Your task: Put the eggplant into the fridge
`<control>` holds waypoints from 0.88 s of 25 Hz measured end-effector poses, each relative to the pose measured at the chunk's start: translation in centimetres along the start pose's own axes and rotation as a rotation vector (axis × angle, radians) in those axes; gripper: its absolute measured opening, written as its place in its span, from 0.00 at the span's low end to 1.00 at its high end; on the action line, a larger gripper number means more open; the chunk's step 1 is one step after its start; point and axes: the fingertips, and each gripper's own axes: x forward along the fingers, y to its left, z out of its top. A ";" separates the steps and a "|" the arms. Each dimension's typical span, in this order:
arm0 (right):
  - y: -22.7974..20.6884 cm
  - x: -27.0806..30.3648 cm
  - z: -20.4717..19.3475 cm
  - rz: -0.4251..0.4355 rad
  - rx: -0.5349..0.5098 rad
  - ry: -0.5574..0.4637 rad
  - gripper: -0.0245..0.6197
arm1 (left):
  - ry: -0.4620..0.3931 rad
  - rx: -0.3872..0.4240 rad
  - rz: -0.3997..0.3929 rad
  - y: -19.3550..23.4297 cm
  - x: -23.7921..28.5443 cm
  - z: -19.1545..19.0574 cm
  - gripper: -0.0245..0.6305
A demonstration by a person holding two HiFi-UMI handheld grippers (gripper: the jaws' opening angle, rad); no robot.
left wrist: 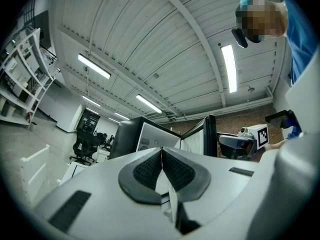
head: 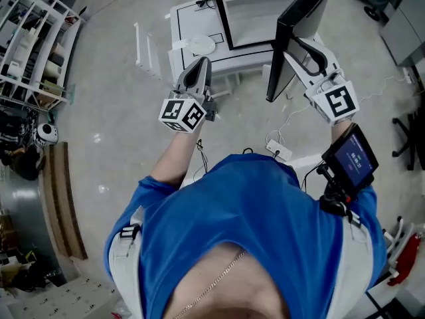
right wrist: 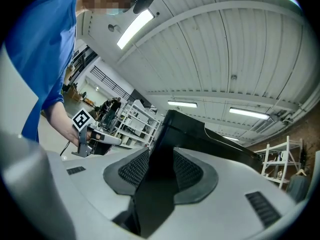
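Observation:
No eggplant shows in any view. The fridge (head: 247, 18) stands ahead of me with its black door (head: 297, 35) swung open, and a white wire shelf shows inside. My right gripper (head: 300, 46) is shut on the edge of that door. In the right gripper view the door (right wrist: 210, 134) fills the gap between both pads (right wrist: 131, 168). My left gripper (head: 199, 64) hangs to the left of the fridge front, shut and empty, its pads (left wrist: 150, 170) meeting. The left gripper view shows the door (left wrist: 211, 134) and the right gripper (left wrist: 240, 143) at the right.
A low white table (head: 192, 25) with a round white disc (head: 201, 45) stands left of the fridge. White shelving (head: 33, 42) lines the far left. A power strip (head: 279, 153) and cables lie on the floor by my feet. A small screen (head: 352, 157) rides on my right arm.

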 end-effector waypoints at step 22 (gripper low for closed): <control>-0.1 11.2 -0.7 0.044 -0.018 -0.006 0.29 | -0.024 0.022 0.147 7.4 -3.6 2.3 0.05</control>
